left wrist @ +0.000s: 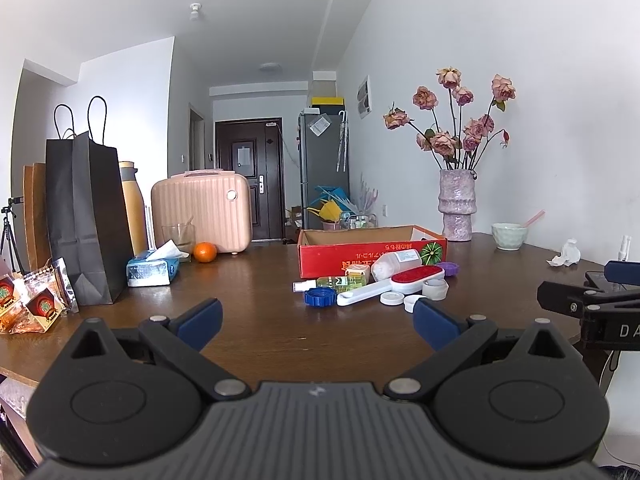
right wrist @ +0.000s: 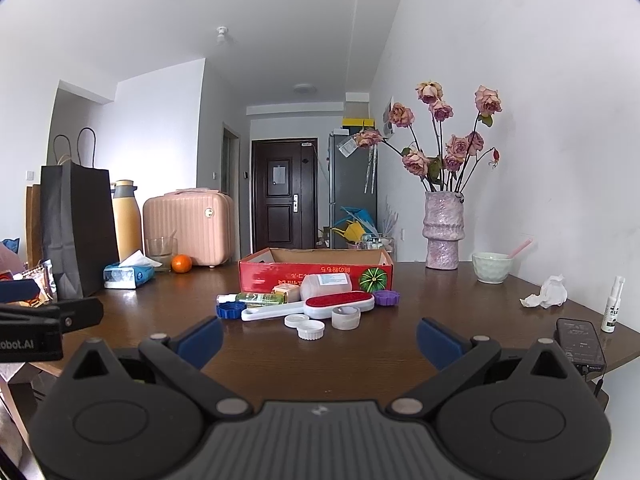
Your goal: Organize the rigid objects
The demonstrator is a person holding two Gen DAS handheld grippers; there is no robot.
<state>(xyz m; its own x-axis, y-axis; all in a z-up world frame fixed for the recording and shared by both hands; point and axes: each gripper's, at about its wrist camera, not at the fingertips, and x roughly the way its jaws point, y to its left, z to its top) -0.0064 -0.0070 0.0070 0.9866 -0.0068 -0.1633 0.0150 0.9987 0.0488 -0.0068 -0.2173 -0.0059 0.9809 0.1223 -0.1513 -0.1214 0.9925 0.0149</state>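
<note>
A red cardboard box (left wrist: 340,258) (right wrist: 280,272) stands open on the brown table. In front of it lies a cluster: a white-and-red lint brush (left wrist: 396,284) (right wrist: 320,306), a green bottle (left wrist: 340,282) (right wrist: 262,298), a white jar on its side (left wrist: 394,262) (right wrist: 326,284), a blue cap (left wrist: 319,297) (right wrist: 230,311), a purple cap (left wrist: 449,269) (right wrist: 386,298), white lids (left wrist: 391,298) (right wrist: 310,329) and a tape roll (left wrist: 435,289) (right wrist: 346,317). My left gripper (left wrist: 318,322) hangs open short of the cluster. My right gripper (right wrist: 318,336) is open too, nothing between its fingers.
At the left stand a black paper bag (left wrist: 88,216) (right wrist: 76,228), a tissue pack (left wrist: 154,270), an orange (left wrist: 205,252), a glass and a pink case (left wrist: 204,208). A vase of roses (left wrist: 458,204) (right wrist: 444,232), a green bowl (right wrist: 492,266), crumpled tissue (right wrist: 548,292), a spray bottle (right wrist: 614,306) and a phone (right wrist: 582,340) sit right.
</note>
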